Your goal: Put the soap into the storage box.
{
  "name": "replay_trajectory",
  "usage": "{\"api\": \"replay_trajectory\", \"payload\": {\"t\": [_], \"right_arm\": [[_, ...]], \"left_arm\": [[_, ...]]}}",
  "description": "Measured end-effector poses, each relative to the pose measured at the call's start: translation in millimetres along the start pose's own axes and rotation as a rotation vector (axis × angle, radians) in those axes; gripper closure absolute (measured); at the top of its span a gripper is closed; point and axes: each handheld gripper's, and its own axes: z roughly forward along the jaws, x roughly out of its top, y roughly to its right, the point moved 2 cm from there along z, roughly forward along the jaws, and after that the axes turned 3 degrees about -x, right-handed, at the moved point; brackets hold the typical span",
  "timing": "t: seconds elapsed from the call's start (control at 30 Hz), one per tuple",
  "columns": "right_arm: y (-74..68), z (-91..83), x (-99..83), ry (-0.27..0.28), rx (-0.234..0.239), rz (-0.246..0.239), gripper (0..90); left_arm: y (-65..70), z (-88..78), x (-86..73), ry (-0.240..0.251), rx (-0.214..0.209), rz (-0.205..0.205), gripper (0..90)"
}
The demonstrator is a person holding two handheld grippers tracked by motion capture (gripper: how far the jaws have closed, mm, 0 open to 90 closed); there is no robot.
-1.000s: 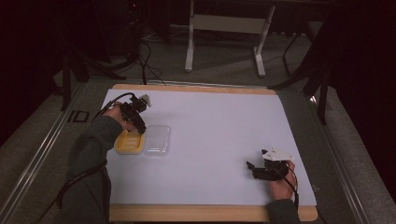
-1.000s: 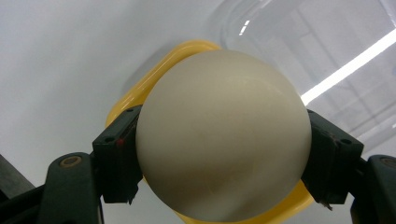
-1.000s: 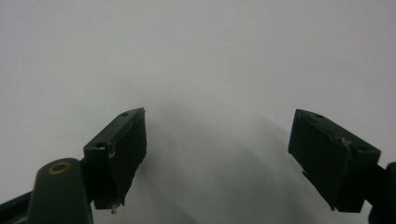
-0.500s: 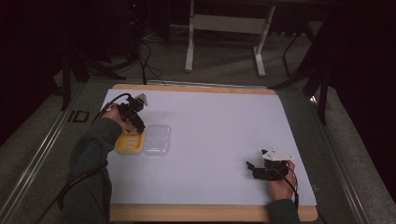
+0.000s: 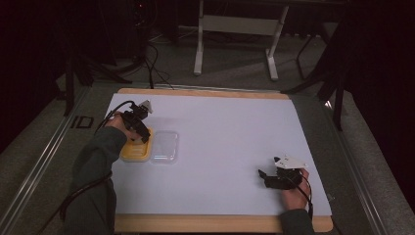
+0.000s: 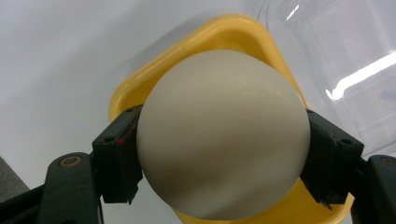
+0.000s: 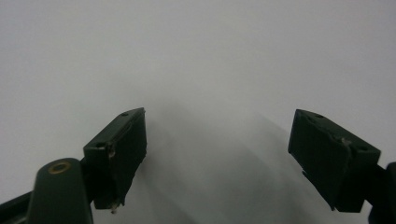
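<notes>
In the left gripper view a cream-white ball (image 6: 224,135) sits between the two black jaws of my left gripper (image 6: 224,154), whose pads press on its sides. Under the ball lies a yellow tray (image 6: 205,46). From above, the left gripper (image 5: 142,133) hangs over that yellow tray (image 5: 132,152) at the table's left, jaws pointing down. The ball itself is hidden there by the gripper. My right gripper (image 5: 266,177) rests near the front right of the white table top, jaws wide apart with nothing between them (image 7: 219,158).
A clear plastic lid or tray (image 5: 164,147) lies right beside the yellow tray, also seen in the left gripper view (image 6: 345,56). The white sheet (image 5: 230,132) covers a wooden board. Table legs and cables stand on the floor behind.
The left hand and its gripper have shifted slightly over the yellow tray. The right gripper has stayed where it was.
</notes>
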Motion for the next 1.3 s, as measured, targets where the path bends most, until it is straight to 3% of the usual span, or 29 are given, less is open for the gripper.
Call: {"api": "replay_trajectory", "payload": {"t": [0.17, 0.2, 0.27, 0.3, 0.53, 0.87, 0.93, 1.1, 1.3], "right_arm": [[-0.1, 0.1, 0.0, -0.001, -0.001, -0.002, 19.0], [-0.1, 0.1, 0.0, -0.002, -0.001, -0.003, 19.0], [-0.2, 0.2, 0.0, -0.002, -0.001, -0.004, 19.0], [-0.3, 0.3, 0.1, -0.002, -0.001, -0.006, 19.0], [-0.9, 0.8, 0.2, -0.006, -0.001, -0.013, 19.0], [-1.2, 0.7, 0.2, -0.008, -0.002, -0.016, 19.0], [-1.4, 0.9, 0.3, -0.010, -0.003, -0.017, 19.0], [-1.3, 0.8, 0.3, -0.011, -0.004, -0.016, 19.0], [-1.2, 0.9, 0.3, -0.011, -0.005, -0.015, 19.0]], "left_arm": [[3.3, 4.9, -4.1, -0.018, -0.031, 0.022, 25.4], [3.6, 5.4, -5.3, -0.007, -0.029, 0.036, 24.0], [-0.1, 2.9, -7.6, 0.008, -0.015, 0.011, 13.5], [-1.3, 0.4, -9.7, 0.021, -0.040, 0.021, 12.0], [3.8, -3.2, -16.0, 0.081, -0.064, 0.068, 10.5], [7.3, -16.7, -22.2, 0.132, -0.035, 0.096, 14.6], [8.6, -22.7, -23.6, 0.161, -0.025, 0.104, 15.7], [10.5, -31.7, -25.8, 0.210, -0.051, 0.116, 21.3], [12.9, -39.3, -26.3, 0.239, -0.055, 0.120, 31.1]]}}
